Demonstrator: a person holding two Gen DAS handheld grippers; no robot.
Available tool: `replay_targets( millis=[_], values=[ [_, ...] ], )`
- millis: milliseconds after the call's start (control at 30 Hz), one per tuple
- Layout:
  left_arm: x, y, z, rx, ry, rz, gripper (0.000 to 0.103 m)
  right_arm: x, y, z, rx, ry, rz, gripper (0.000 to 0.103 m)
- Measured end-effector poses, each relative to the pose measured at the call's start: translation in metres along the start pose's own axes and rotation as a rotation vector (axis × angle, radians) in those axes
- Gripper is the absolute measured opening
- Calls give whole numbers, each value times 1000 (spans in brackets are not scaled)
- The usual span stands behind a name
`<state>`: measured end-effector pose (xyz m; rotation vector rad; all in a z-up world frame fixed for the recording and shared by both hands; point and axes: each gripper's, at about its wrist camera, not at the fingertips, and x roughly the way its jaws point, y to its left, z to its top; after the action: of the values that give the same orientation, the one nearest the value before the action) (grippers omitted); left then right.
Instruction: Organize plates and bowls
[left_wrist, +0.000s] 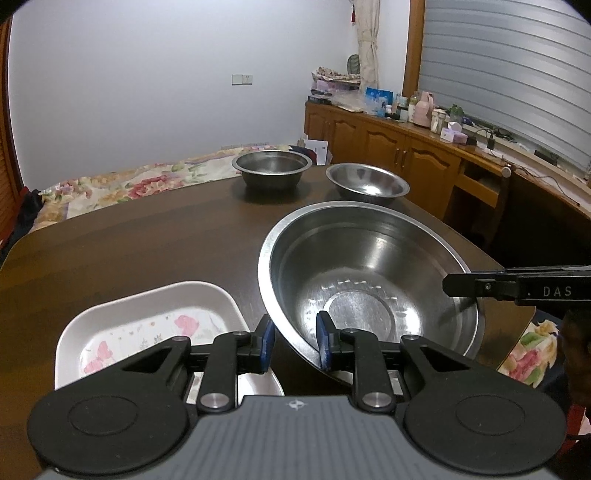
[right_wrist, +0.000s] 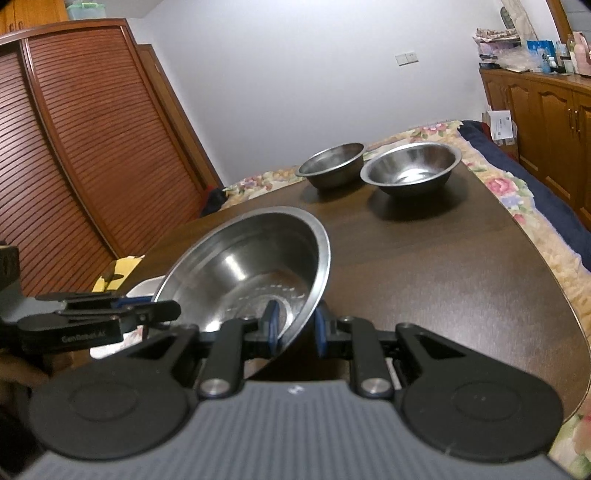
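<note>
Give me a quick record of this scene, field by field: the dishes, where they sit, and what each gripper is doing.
held dish: large steel bowl, tilted
left gripper: pads straddle the bowl's near rim
right gripper: shut on the bowl's rim
beside it: white rectangular flowered plate
far end: two smaller steel bowls, upright, apart
surface: dark wooden table

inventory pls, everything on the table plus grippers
large steel bowl: 1, silver, near edge of table, tilted, rim between both grippers' pads
small steel bowls: 2, silver, far end of table, side by side, upright
rectangular dish: 1, white with pink flower print, beside the large bowl on its left
table: 1, dark brown wood
left gripper: black, blue pads, astride the bowl's near rim
right gripper: black, blue pads, closed on the bowl's opposite rim
</note>
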<state>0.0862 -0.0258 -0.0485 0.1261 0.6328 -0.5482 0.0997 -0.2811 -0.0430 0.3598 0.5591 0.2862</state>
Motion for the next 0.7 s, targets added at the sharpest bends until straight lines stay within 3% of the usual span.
replay_targets(
  millis=[600,700],
  values=[
    [5,-1,-1,-9,-3,13,33,0,4,1,-28,-2,-13,25],
    [2,-2,0,1,-19,25,42,-1,4,3,-33,-7,-24,26]
  ],
)
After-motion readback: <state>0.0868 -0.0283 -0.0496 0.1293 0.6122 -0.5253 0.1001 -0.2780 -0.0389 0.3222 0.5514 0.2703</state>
